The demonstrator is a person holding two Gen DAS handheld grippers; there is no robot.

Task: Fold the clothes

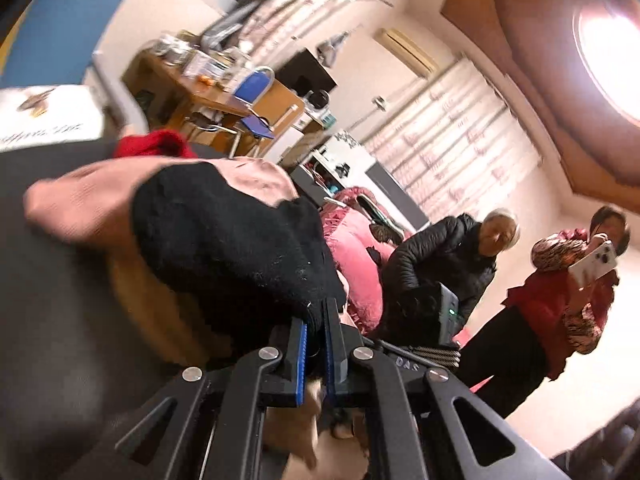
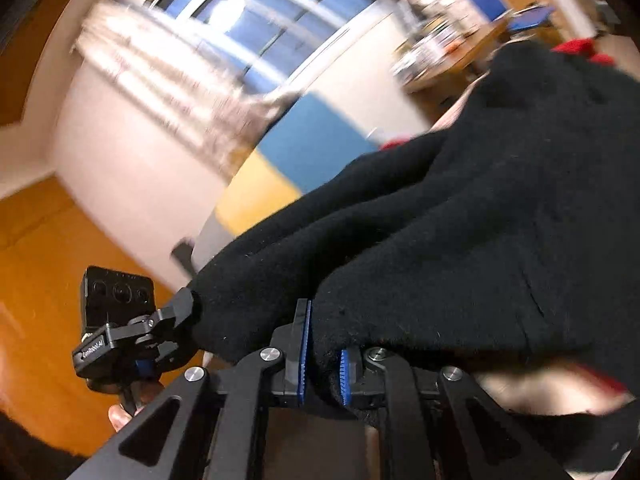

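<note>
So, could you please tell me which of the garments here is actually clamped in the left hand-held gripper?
The black knit garment: its edge sits pinched in the left hand-held gripper, while the pink one and the red one lie beyond, ungripped.

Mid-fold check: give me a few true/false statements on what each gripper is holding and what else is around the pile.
1. The left gripper is shut on the black garment. True.
2. The right gripper is open and empty. False: it is clamped on black fabric.
3. A pink cloth lies behind the black garment. True.
4. The red item is in the left gripper. False: it lies beyond the pile, ungripped.
5. A person nearby holds up a phone. True.
</note>
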